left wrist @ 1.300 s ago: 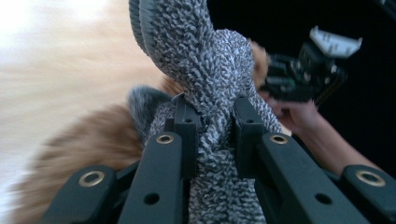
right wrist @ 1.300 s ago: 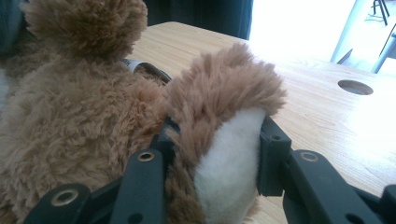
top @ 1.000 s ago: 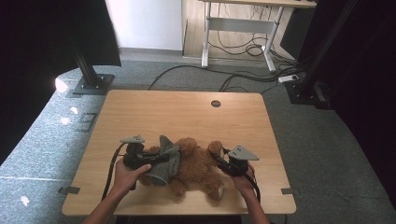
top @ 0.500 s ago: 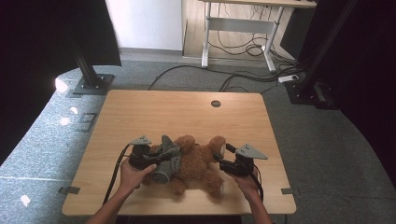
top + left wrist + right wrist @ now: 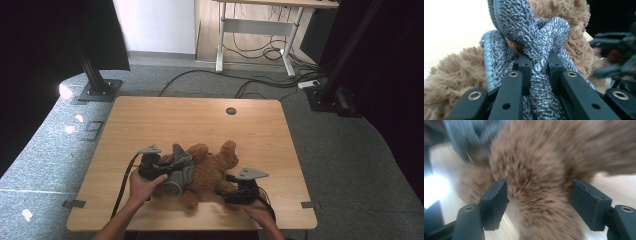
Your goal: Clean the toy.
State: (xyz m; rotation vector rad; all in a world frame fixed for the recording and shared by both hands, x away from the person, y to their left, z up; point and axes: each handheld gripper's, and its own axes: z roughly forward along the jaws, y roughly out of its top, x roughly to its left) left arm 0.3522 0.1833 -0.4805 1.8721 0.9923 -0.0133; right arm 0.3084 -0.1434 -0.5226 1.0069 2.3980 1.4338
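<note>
A brown plush bear [image 5: 212, 170] lies on its back near the front edge of the wooden worktop [image 5: 165, 120], head towards the person's left and legs spread towards the right. A grey knitted cloth [image 5: 177, 167] is wrapped around its upper body.

The left gripper [image 5: 167, 172] rests at the bear's head end, its jaws pinched tight on a twisted fold of the grey cloth [image 5: 539, 57] (the left gripper view shows the fabric squeezed into a narrow rope between the two black pads, with brown fur on either side).

The right gripper [image 5: 225, 192] sits at the bear's lower end, close to the worktop's front edge. Its jaws have just been opening and now stand wide, with a furry limb of the bear [image 5: 539, 195] between them; the pads sit beside the fur without clamping it.
</note>
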